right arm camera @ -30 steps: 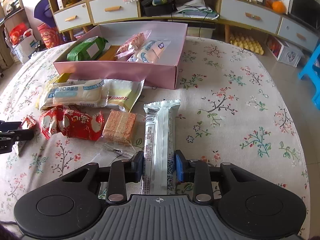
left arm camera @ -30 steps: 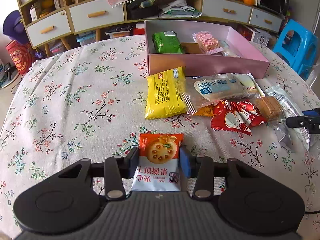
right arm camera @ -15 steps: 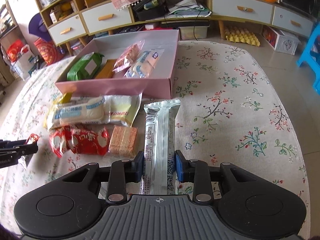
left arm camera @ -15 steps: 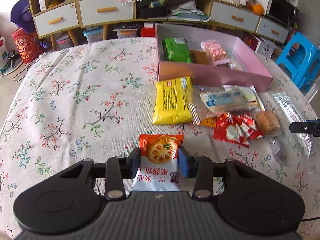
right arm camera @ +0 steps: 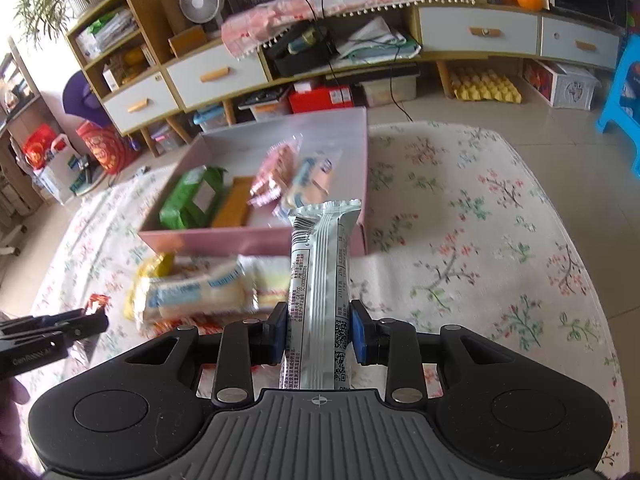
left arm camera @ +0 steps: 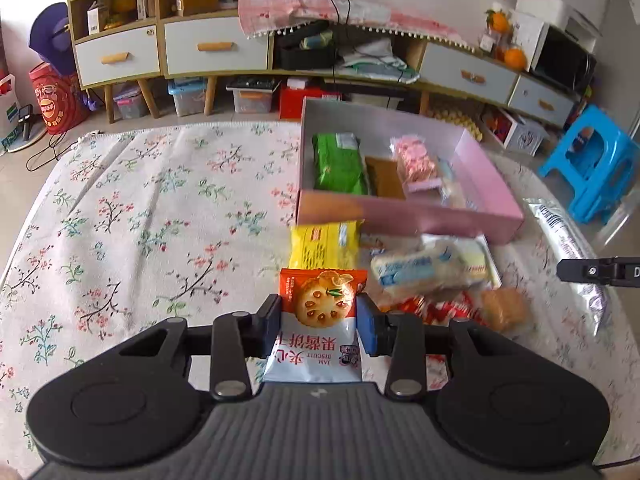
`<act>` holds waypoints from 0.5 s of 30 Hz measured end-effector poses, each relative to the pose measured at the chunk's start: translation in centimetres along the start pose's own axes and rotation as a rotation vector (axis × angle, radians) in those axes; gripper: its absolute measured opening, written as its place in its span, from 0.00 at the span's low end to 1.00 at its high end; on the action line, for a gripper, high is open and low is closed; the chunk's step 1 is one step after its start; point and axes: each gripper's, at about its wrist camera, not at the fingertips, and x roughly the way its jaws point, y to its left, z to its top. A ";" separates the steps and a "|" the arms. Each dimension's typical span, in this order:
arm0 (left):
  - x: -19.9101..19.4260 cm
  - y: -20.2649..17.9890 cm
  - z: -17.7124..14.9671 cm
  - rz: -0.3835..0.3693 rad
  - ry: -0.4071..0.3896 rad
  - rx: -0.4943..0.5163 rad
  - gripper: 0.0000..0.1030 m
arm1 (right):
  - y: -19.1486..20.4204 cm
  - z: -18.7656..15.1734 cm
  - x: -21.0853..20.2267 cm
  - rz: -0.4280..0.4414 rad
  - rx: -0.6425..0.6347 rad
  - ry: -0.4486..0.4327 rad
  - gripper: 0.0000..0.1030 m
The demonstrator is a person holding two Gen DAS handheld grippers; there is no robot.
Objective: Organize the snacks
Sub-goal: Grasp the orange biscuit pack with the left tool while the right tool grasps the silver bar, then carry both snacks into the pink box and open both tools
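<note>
My left gripper (left arm camera: 318,320) is shut on an orange-and-white jam biscuit packet (left arm camera: 320,312) and holds it above the table. My right gripper (right arm camera: 319,330) is shut on a long silver snack bar (right arm camera: 320,280), lifted and pointing at the pink box (right arm camera: 256,242). The pink box (left arm camera: 404,216) holds a green packet (left arm camera: 338,164), a brown bar (left arm camera: 384,178) and a pink sweets packet (left arm camera: 416,158). Loose snacks lie in front of it: a yellow packet (left arm camera: 324,242), a clear bread packet (left arm camera: 428,266), red wrappers (left arm camera: 440,310) and a brown cake (left arm camera: 504,312).
The table has a floral cloth (left arm camera: 140,216). A low cabinet with drawers (left arm camera: 216,52) stands behind it. A blue stool (left arm camera: 592,164) is at the right. The right gripper and its silver bar show at the left wrist view's right edge (left arm camera: 600,272).
Both grippers have risen from the table with their snacks and moved toward the pink box. The views now look down on the box from higher up.
</note>
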 end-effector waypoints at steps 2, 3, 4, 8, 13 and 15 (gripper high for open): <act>0.0 -0.2 0.5 -0.006 -0.011 -0.015 0.35 | 0.4 0.5 -0.1 0.003 0.004 -0.010 0.29; -0.1 -0.3 0.7 -0.009 -0.018 -0.023 0.35 | 0.5 0.8 -0.1 0.005 0.009 -0.015 0.29; -0.1 -0.5 0.9 -0.012 -0.024 -0.029 0.35 | 0.6 1.0 -0.1 0.007 0.014 -0.020 0.29; 0.0 -1.0 1.2 -0.013 -0.037 -0.046 0.35 | 0.8 2.0 0.2 0.014 0.042 -0.040 0.29; 1.0 -1.7 2.6 -0.029 -0.022 -0.055 0.35 | 0.5 3.5 1.3 0.045 0.092 -0.023 0.29; 1.4 -2.0 3.3 -0.043 -0.036 -0.061 0.35 | 0.5 4.2 2.1 0.050 0.091 -0.020 0.29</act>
